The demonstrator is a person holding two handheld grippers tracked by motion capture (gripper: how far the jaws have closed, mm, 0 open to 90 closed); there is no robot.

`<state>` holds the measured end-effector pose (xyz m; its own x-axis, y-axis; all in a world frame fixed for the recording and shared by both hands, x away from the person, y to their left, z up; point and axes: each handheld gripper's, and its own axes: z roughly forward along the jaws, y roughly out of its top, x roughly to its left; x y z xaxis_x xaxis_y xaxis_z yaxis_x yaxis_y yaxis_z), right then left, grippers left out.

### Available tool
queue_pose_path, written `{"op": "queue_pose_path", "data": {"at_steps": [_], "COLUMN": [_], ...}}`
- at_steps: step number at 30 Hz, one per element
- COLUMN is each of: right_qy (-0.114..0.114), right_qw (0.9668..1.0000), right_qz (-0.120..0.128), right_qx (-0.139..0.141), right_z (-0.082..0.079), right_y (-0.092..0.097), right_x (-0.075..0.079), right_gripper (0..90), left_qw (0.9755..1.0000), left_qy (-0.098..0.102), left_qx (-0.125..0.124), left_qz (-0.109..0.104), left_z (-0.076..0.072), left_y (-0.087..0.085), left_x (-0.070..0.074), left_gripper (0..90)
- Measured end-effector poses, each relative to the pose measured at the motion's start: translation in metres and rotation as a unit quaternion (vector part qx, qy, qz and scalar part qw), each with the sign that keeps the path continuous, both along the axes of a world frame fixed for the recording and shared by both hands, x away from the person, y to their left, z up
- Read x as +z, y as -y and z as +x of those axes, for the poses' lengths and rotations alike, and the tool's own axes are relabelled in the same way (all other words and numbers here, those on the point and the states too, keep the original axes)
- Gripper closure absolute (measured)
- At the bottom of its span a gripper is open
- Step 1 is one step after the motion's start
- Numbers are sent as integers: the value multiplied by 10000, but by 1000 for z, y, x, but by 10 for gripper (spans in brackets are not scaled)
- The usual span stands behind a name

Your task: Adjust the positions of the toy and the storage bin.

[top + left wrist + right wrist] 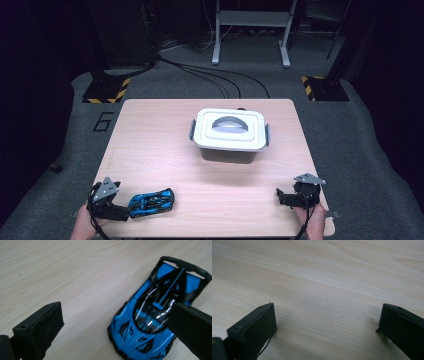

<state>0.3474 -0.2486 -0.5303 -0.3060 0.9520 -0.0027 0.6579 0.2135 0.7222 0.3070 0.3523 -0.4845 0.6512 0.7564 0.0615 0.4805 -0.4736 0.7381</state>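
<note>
A blue and black toy sports car (152, 201) lies on the wooden table (165, 145) near its front left corner. My left gripper (117, 207) sits just left of the car, open. In the left gripper view the car (152, 315) lies partly between the jaws, close to the right jaw, with bare wood by the left one. My right gripper (286, 196) rests open near the front right corner, and the right gripper view shows bare table (324, 297) between its jaws.
A white lidded plastic box (230, 134) with grey side latches and a grey handle stands at the middle of the table, towards the back. Beyond the table lie floor cables (210, 75) and stand bases (106, 90) with yellow-black stripes.
</note>
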Motion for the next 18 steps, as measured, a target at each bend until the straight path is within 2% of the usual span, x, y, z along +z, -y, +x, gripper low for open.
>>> {"op": "queue_pose_path", "data": {"at_steps": [9, 12, 18], "right_qy": [-8, -9, -4], "right_qw": [10000, 10000, 10000], "right_qz": [3, 5, 5], "right_qx": [-24, -25, -20], "right_z": [0, 0, 0], "right_y": [0, 0, 0], "right_x": [0, 0, 0], "right_gripper": [6, 6, 8], "left_qw": [9981, 9969, 9929], "left_qy": [-120, -152, -254], "left_qx": [-555, -722, -1084], "left_qz": [223, 269, 428], "left_z": [5, 7, 13], "left_y": [35, 46, 68], "left_x": [-5, -5, -7], "left_gripper": [0, 0, 0]}}
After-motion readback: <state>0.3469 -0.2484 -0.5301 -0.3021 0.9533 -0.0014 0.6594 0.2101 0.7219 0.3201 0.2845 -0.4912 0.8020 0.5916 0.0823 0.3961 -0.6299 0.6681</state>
